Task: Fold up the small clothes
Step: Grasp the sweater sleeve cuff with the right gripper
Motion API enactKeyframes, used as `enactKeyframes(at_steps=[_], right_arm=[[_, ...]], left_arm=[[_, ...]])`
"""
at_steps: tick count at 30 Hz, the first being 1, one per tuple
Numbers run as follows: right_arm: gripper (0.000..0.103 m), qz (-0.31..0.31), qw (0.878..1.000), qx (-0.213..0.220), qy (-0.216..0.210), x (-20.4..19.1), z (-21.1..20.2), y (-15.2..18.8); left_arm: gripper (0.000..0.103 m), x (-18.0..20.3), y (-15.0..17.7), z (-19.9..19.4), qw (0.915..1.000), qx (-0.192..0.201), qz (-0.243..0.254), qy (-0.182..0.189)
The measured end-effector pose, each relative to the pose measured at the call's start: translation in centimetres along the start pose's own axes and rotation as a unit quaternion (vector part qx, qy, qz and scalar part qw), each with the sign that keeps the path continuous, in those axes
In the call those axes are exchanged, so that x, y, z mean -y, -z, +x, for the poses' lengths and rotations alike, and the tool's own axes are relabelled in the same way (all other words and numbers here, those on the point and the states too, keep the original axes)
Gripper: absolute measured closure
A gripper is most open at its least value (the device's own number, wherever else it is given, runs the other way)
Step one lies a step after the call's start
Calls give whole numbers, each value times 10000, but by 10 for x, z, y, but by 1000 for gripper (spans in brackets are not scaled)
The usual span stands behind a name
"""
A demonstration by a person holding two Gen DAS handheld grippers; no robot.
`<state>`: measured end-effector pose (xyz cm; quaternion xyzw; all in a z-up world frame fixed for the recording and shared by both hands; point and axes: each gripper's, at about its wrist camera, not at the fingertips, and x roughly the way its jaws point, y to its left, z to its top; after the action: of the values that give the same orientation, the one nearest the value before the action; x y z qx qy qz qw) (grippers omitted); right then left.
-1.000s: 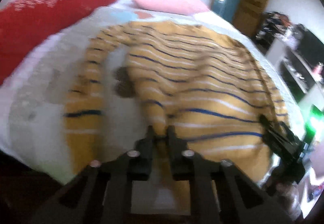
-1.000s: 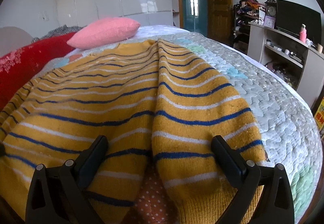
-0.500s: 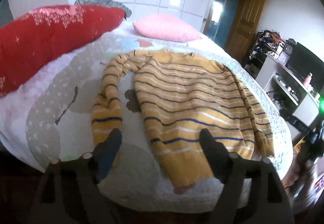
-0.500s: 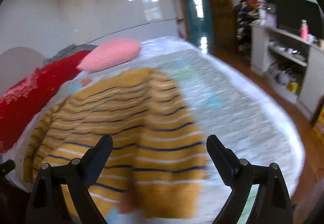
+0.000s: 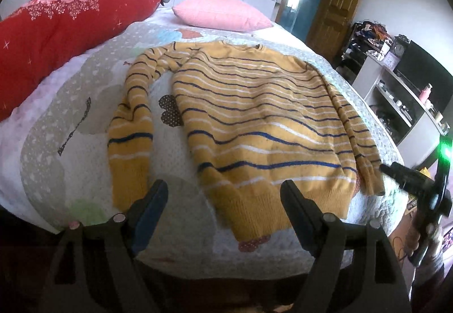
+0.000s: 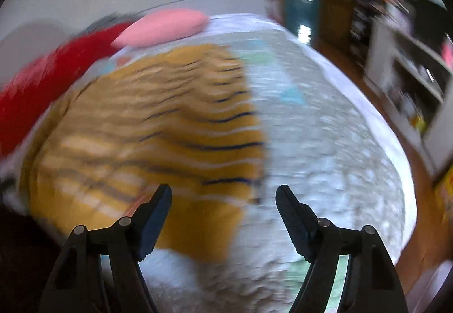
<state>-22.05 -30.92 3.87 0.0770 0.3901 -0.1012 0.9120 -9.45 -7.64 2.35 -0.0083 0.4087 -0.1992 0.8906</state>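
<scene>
Sweater (image 5: 254, 126) lies flat on bed (image 5: 184, 228), hem at near edge, one sleeve toward left edge. Left gripper (image 5: 223, 194) wide, empty, just short of hem. Right gripper (image 6: 223, 197) has just been closing, wide apart, nothing between fingers, above sweater's right side.

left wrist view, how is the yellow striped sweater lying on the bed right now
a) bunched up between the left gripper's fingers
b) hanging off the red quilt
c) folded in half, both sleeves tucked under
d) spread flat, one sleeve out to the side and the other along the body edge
d: the sweater lies spread flat on the bed, one sleeve apart to the side, the other sleeve along the body's edge; the left gripper holds nothing.
</scene>
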Motion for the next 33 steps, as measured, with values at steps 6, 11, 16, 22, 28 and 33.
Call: enactKeyframes(at_steps=[6,11,16,22,28,33], right_arm=[[22,-880,9947,-420,333,-49,35,14],[79,-791,9954,-381,395,-39,33,10],[89,-41,9988,-152,456,15,11,-24],[89,941,9769,-72,1918,116,16,-64],[70,2356,9492,-367,2054,192,27,-61],[47,2230,9677,-163,1165,153,9,-52]], left_arm=[[22,1,2,1,9999,-120,35,44],[22,-5,1,-3,10000,-74,-14,15],[22,-10,0,-2,9999,-90,-91,50],[22,-12,-1,-2,9999,-55,-89,63],[22,-14,-1,-1,9999,-84,-122,12],[22,-19,1,7,9992,-242,-297,65]])
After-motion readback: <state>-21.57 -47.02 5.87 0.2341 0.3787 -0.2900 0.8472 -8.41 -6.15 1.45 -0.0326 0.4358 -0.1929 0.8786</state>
